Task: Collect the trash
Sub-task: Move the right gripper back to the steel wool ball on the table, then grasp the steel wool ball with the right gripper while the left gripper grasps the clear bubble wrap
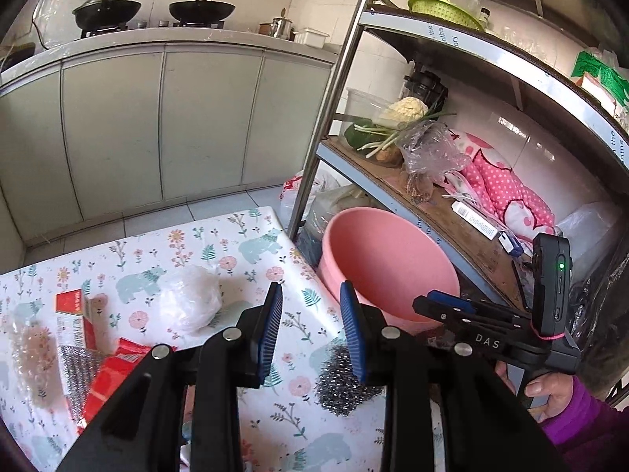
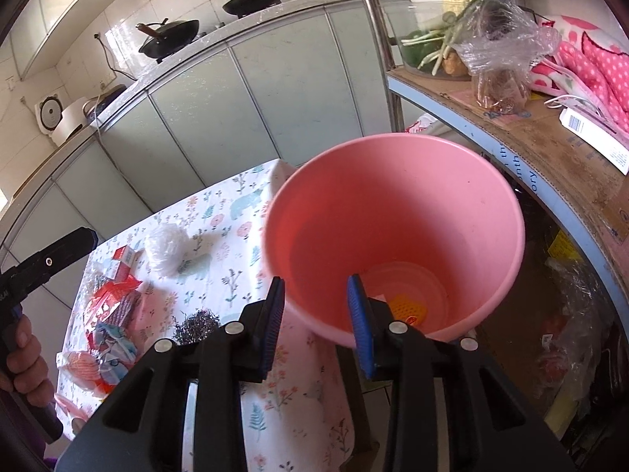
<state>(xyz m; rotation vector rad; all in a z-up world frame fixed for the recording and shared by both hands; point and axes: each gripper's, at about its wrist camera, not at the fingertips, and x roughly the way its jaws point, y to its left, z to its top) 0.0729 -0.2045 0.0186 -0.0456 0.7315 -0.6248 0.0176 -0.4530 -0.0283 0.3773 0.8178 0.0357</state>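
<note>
1. Right gripper [image 2: 316,324] hangs over the near rim of the pink bucket [image 2: 393,181], which stands on the floor just beside the desk [image 2: 275,401]. Fingers parted, nothing between them. A small orange piece [image 2: 407,308] lies at the bucket bottom, so a drop looks just made; this is a judgement.
2. Left gripper [image 1: 312,328] sits above the desk edge, fingers apart and empty. A steel scourer [image 1: 340,379] lies on the cloth just beneath its right finger, partly hidden.
3. Trash left on the desk: a crumpled clear plastic ball [image 1: 190,301] mid-cloth, a small red-and-white box [image 1: 72,305], a red wrapper [image 1: 114,369] with a second wad of steel wool [image 1: 76,365] against it, and a bubble-wrap scrap [image 1: 29,358] at the left edge.
4. Step in hand: between drop and next pick.
5. Next move calls for one gripper to come down on a chosen item, close on it, and carry it to the bucket. The plastic ball is soft; grip it through the middle.
</note>
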